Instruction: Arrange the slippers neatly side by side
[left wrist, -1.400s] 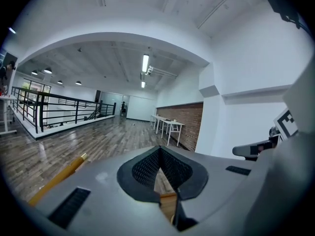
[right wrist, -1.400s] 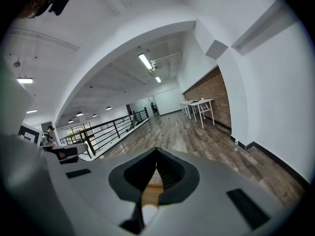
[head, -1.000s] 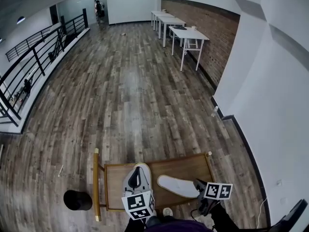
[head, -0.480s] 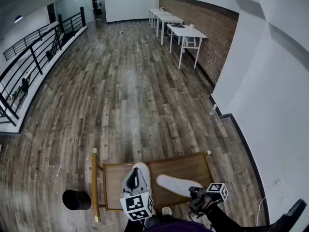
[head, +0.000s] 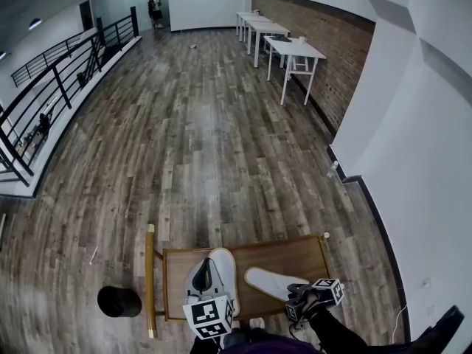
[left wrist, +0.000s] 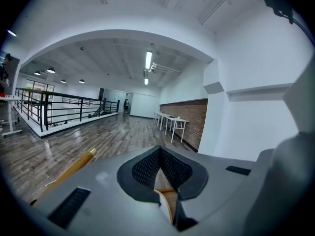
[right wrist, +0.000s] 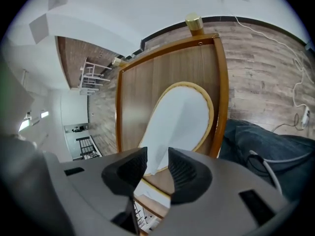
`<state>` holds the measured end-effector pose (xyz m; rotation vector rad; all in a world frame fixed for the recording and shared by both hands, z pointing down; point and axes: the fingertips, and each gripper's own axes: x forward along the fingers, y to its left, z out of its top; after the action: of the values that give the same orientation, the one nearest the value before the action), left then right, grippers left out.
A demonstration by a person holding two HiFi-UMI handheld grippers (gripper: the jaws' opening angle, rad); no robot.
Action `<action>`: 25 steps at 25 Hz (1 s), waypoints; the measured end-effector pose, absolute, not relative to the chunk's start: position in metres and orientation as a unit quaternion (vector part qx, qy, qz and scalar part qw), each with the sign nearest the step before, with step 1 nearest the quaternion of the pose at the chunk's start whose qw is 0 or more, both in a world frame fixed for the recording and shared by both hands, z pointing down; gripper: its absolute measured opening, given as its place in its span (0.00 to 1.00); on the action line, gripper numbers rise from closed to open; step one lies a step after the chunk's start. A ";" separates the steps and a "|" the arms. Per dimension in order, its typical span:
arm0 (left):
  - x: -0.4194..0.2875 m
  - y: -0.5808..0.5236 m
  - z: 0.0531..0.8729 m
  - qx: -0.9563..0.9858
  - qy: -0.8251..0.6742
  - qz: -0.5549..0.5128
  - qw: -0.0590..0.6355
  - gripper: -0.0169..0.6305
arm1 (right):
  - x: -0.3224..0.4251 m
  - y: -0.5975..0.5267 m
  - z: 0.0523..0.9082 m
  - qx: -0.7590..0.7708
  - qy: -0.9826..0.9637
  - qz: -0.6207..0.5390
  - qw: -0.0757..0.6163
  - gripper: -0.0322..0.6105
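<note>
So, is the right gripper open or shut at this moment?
Open. The right gripper has its jaws apart in its own view; the white slipper on the wooden table shows through the gap, not pinched.

The floor (head: 199,146) is of grey-brown wooden planks. On the right there is a white wall (head: 420,168), then a brick wall (head: 328,46) with white tables (head: 293,50) along it. A black railing (head: 59,80) closes the left side. A long ceiling lamp (left wrist: 148,60) is lit. A low wooden table (head: 287,255) stands nearest.
</note>
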<state>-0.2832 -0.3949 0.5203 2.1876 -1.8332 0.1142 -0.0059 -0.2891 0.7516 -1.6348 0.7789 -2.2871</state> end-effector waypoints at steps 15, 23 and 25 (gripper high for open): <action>-0.307 -0.406 0.528 0.743 -0.652 0.034 0.150 0.01 | -0.001 -0.350 0.712 -0.585 0.453 -0.672 -0.023 0.07; -0.317 -0.404 0.526 0.734 -0.661 0.032 0.152 0.01 | -0.045 -0.403 0.652 -0.431 0.682 -0.524 -0.275 0.07; -0.319 -0.403 0.527 0.731 -0.664 0.032 0.153 0.01 | -0.061 -0.402 0.646 -0.372 0.703 -0.511 -0.324 0.07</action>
<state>-0.3194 -0.4027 0.5274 2.0973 -1.9040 0.0909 -0.0608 -0.4024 0.6463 -1.4959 2.8274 -2.0557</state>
